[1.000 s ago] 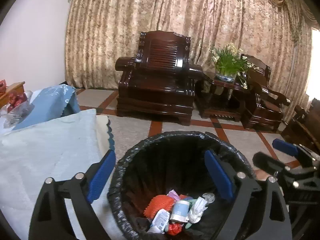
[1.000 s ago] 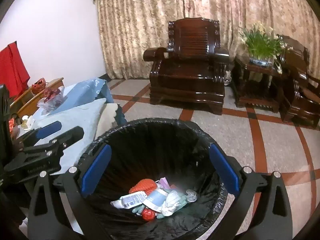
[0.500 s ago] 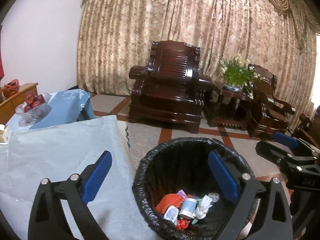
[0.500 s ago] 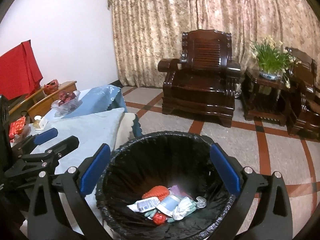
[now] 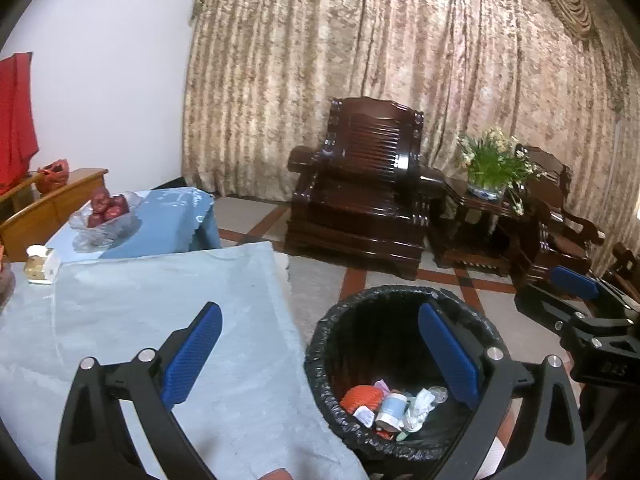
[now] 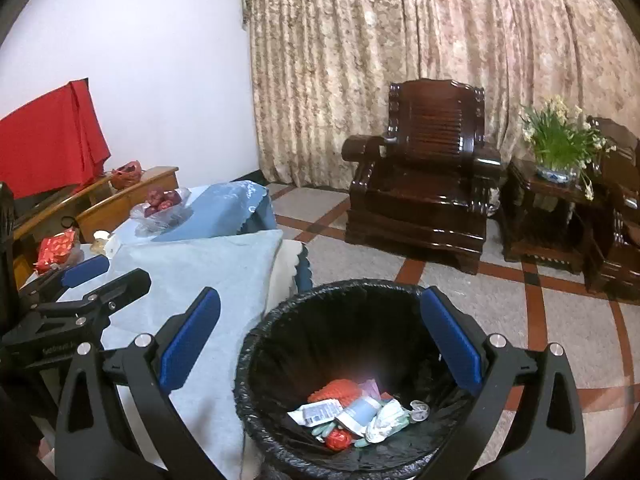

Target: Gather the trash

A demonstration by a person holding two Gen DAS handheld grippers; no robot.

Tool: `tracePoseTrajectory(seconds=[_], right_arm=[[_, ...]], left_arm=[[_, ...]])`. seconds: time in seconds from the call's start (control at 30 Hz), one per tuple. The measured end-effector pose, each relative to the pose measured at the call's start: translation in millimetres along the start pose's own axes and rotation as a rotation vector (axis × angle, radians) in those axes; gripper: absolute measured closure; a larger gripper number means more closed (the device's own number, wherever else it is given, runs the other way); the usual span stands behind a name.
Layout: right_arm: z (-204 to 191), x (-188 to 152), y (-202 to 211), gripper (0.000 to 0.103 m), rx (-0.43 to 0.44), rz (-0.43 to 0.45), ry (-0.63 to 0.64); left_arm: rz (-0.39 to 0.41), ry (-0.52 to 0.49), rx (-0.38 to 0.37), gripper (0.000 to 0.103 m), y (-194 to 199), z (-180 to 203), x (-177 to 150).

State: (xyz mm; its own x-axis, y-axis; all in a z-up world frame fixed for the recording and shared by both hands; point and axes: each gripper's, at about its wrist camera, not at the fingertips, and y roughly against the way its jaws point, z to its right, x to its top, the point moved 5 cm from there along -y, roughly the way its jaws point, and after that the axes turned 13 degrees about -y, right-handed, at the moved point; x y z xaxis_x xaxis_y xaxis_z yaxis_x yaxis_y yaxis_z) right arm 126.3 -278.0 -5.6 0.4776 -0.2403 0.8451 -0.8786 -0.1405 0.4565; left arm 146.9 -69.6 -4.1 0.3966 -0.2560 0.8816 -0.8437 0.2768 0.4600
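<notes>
Two claws, both spread wide and holding nothing. From the left wrist view, my left claw (image 5: 320, 354) hangs over the edge where the pale cloth (image 5: 160, 300) on the table meets the bin (image 5: 320, 360), which stands on the floor just beside it. The trash (image 5: 394, 402) lies in a small heap at the bottom of the black liner: an orange mesh piece, wrappers, a small cup. My right claw (image 5: 576, 292) juts in from the right, beyond the bin. From the right wrist view, my right claw (image 6: 320, 344) sits above the bin's mouth, and my left claw (image 6: 108, 272) shows at the left over the cloth. I judge the risks to be snagging the liner's crinkled rim with a finger and tipping the bin, or knocking the two claws together since they work close. Only the right view shows a red packet (image 6: 56, 250) far left by the table, possibly more trash; I cannot tell. The left view shows the fruit bowl (image 5: 106, 220) more clearly.
</notes>
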Motion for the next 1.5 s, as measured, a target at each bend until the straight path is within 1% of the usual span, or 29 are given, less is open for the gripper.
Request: tracePoseTrajectory(seconds=[0.4,0.73,0.83,0.97,1.5], right_arm=[[-27.7,6.4,17.3,0.006,0.042,0.021,0.042],[-43.6,6.4,26.7,0.006,0.064,0.029,0.066],[-46.1,6.1,28.7,0.006,0.067,0.031,0.072],[-48.6,7.0,31.7,0.006,0.072,0.034,0.077],[-50.8,5.8,31.6,0.006,0.073,0.033,0.077]], left_arm=[[0.02,-0.001,0.067,0.006,36.5,-16.4,4.3],[0.039,-0.013,0.101,0.006,54.6,-22.0,7.7],[0.042,-0.014,0.107,0.006,57.7,-25.2,7.4],[0.048,-0.018,0.117,0.006,61.8,-20.4,8.1],[0.049,-0.017,0.117,0.006,62.1,-21.5,7.0]])
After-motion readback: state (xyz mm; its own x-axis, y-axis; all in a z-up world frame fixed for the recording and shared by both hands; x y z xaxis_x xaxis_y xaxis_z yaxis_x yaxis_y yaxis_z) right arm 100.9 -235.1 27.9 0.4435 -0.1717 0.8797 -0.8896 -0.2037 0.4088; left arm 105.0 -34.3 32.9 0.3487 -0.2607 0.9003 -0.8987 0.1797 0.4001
